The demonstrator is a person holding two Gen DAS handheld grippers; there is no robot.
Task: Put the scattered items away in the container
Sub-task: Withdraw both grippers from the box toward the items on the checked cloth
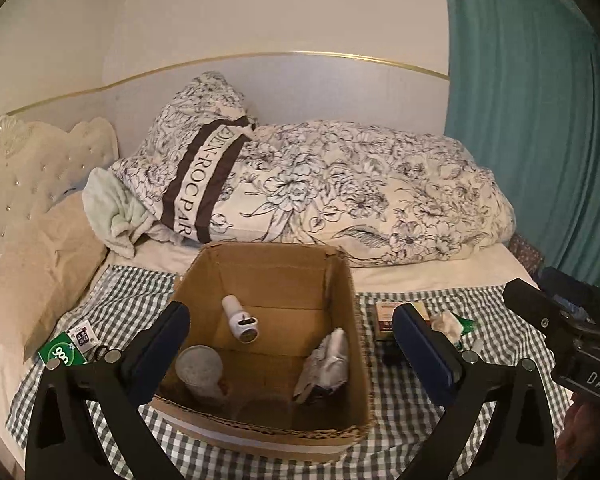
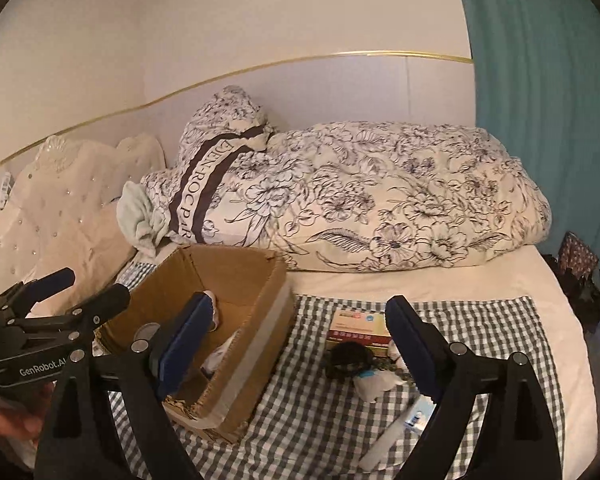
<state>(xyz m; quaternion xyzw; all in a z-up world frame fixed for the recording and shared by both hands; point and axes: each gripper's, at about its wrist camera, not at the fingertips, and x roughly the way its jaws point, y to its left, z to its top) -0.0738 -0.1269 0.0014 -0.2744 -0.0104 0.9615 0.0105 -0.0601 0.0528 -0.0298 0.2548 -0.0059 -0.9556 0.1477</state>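
Note:
An open cardboard box (image 1: 268, 276) stands on the checked cloth on the bed. In it lie a white cylinder device (image 1: 240, 320), a clear plastic cup (image 1: 199, 368) and a crumpled silver packet (image 1: 326, 364). My left gripper (image 1: 292, 344) hangs open over the box's near side with nothing between its fingers. My right gripper (image 2: 300, 340) is open and empty, to the right of the box (image 2: 256, 344). Below it on the cloth lie a red-and-yellow carton (image 2: 358, 326), a black round object (image 2: 350, 356), a crumpled white tissue (image 2: 376, 384) and a white tube (image 2: 396, 432).
Left of the box lie a green packet (image 1: 62, 350) and a small card (image 1: 82, 336). A floral duvet (image 1: 340, 192) and pillows fill the back of the bed. A teal curtain (image 1: 540, 100) hangs at the right. The checked cloth (image 2: 308, 412) ends near the mattress edge.

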